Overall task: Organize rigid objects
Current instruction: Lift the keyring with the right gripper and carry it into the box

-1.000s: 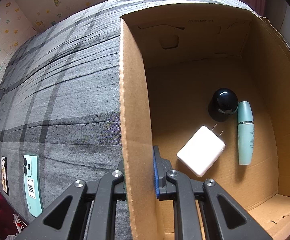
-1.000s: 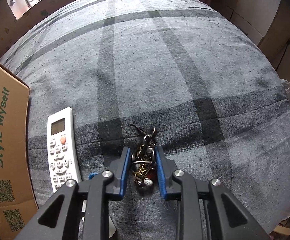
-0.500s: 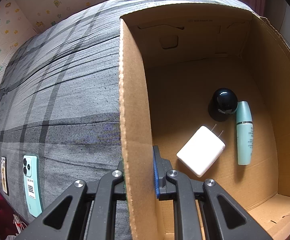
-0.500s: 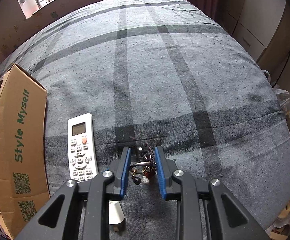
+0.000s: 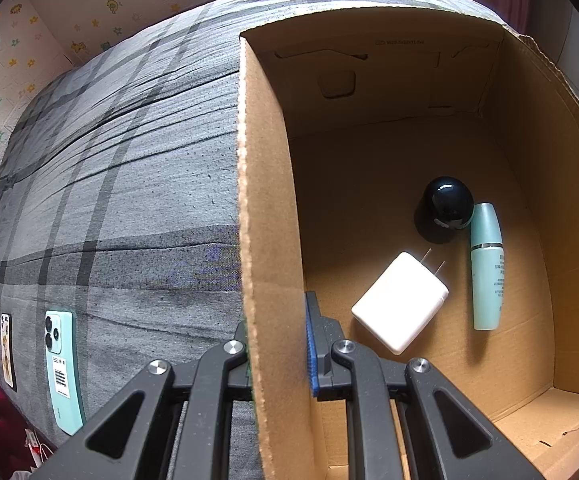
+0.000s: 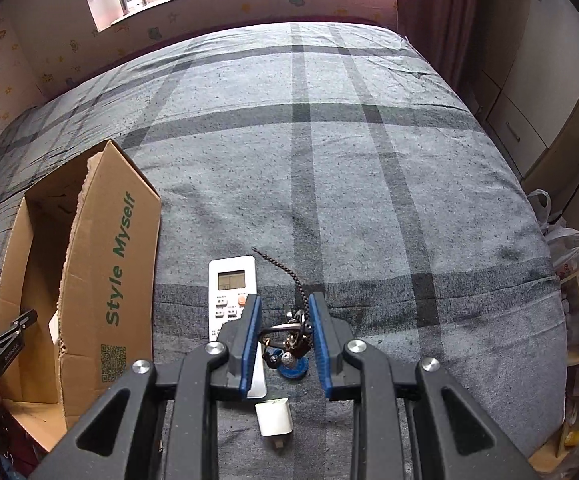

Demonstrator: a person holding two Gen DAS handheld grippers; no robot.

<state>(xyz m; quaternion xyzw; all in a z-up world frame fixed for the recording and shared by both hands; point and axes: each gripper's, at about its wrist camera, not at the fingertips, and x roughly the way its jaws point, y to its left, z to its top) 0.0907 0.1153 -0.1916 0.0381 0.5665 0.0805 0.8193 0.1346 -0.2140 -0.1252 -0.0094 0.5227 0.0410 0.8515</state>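
Note:
My left gripper [image 5: 277, 320] is shut on the left wall of an open cardboard box [image 5: 265, 200] that stands on a grey plaid bed. Inside the box lie a white charger [image 5: 399, 302], a black round object [image 5: 447, 204] and a teal tube [image 5: 487, 268]. In the right wrist view my right gripper [image 6: 285, 308] is shut on a bunch of keys [image 6: 289, 334] with a braided cord, held above the bed. Under it on the bed lies a white remote [image 6: 231, 284], partly hidden by the left finger. The box [image 6: 125, 260] stands to the left of the remote.
A small white adapter [image 6: 274, 416] and a blue round piece [image 6: 295, 368] show below the keys. On the bed left of the box lie a teal phone [image 5: 61, 368] and a narrow card [image 5: 6, 348]. Cupboards and bags line the bed's right side.
My right gripper has risen off the bed with the bunch of keys in it, so the remote, the adapter and the box now show below. The left gripper has stayed still.

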